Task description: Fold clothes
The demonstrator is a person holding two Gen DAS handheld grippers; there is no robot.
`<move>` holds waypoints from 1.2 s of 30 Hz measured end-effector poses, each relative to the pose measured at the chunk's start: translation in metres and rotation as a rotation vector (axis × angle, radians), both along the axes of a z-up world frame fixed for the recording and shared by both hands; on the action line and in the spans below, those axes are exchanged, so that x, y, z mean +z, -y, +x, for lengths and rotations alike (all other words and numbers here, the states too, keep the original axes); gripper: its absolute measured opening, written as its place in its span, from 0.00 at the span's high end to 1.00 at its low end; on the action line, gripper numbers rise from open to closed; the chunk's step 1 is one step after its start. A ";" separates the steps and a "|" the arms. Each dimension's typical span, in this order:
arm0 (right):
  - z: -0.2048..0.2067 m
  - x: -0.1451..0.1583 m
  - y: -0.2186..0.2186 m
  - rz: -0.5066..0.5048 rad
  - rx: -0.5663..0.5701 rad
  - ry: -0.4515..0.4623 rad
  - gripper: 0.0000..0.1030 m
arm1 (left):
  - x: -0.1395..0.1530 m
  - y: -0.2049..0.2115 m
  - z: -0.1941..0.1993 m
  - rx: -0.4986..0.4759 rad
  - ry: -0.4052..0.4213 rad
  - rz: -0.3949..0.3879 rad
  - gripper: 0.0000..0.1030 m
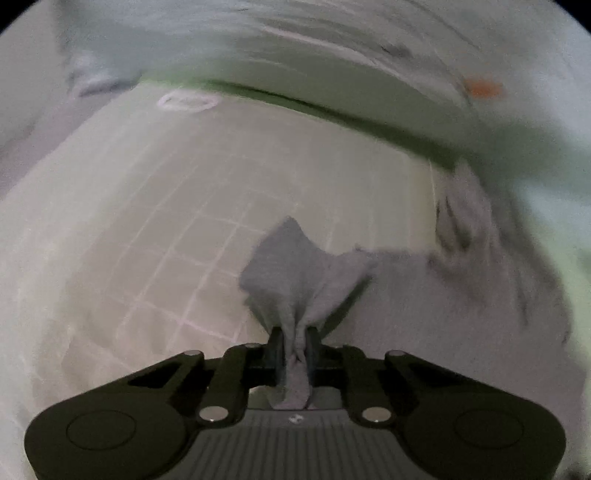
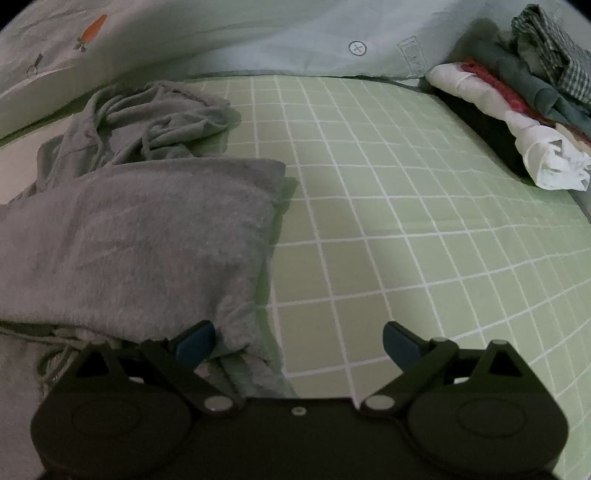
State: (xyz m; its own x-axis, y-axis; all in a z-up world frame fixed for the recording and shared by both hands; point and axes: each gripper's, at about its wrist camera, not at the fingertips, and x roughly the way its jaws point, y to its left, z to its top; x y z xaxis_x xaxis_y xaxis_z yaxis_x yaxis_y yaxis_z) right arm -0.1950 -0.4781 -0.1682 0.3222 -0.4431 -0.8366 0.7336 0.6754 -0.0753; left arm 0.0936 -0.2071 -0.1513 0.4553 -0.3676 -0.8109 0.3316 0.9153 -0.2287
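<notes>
In the left wrist view, the left gripper (image 1: pixel 293 345) has its jaws pinched on a bunched corner of the grey garment (image 1: pixel 303 266) above the checked sheet (image 1: pixel 155 229); so thin a bite may slip. In the right wrist view, the right gripper (image 2: pixel 298 341) gapes wide and empty at the garment's (image 2: pixel 140 236) near edge; its long axis runs away up-left toward the crumpled far end, and pulling could undo the fold.

A green bed sheet (image 2: pixel 406 206) with a white grid covers the bed. Behind it lies pale bedding (image 2: pixel 295 40) printed with a small circled cross (image 2: pixel 357 48) and, at the far left, an orange carrot (image 2: pixel 94 27). In the left wrist view these show only as blur.
</notes>
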 end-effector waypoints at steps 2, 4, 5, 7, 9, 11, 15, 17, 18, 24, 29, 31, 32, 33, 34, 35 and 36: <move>-0.001 0.001 0.000 -0.001 0.001 0.005 0.04 | 0.012 -0.010 0.001 0.048 -0.016 -0.085 0.87; -0.003 0.003 0.001 -0.006 0.004 0.010 0.04 | 0.028 -0.013 -0.006 0.050 0.008 -0.145 0.88; -0.004 0.003 0.001 -0.007 0.003 0.015 0.04 | 0.036 -0.012 -0.011 0.036 0.017 -0.172 0.88; -0.007 0.005 0.003 -0.006 -0.003 0.026 0.04 | 0.052 -0.009 -0.022 -0.002 0.029 -0.234 0.88; -0.010 0.006 0.005 -0.006 -0.013 0.039 0.05 | 0.064 0.001 -0.037 -0.064 0.032 -0.278 0.87; -0.013 0.008 0.008 -0.010 -0.022 0.051 0.04 | 0.069 0.020 -0.053 -0.152 0.035 -0.273 0.84; -0.016 0.013 0.010 -0.054 -0.028 0.054 0.05 | 0.054 0.065 -0.090 -0.334 0.054 -0.100 0.45; -0.016 0.018 0.011 -0.075 -0.028 0.068 0.04 | 0.047 0.071 -0.103 -0.322 0.072 -0.031 0.23; -0.015 0.020 0.011 -0.084 -0.022 0.079 0.04 | 0.044 0.074 -0.109 -0.315 0.082 0.003 0.22; 0.001 0.035 0.000 -0.154 0.048 0.146 0.03 | 0.039 0.055 -0.103 -0.190 0.059 0.061 0.14; 0.037 0.041 -0.022 -0.111 0.184 0.211 0.07 | 0.034 0.040 -0.097 -0.124 0.064 0.100 0.14; 0.055 0.038 -0.032 -0.068 0.247 0.221 0.21 | 0.033 0.036 -0.096 -0.109 0.063 0.107 0.14; 0.063 0.037 -0.036 -0.047 0.279 0.226 0.25 | 0.032 0.035 -0.096 -0.105 0.061 0.107 0.14; 0.072 0.036 -0.041 -0.025 0.310 0.231 0.30 | 0.032 0.034 -0.097 -0.104 0.061 0.107 0.14; 0.081 0.035 -0.046 -0.004 0.342 0.236 0.34 | 0.033 0.032 -0.097 -0.104 0.062 0.107 0.14; 0.090 0.034 -0.050 0.018 0.373 0.240 0.37 | 0.033 0.031 -0.097 -0.103 0.062 0.107 0.14; 0.099 0.033 -0.055 0.039 0.405 0.245 0.43 | 0.033 0.031 -0.098 -0.104 0.064 0.109 0.14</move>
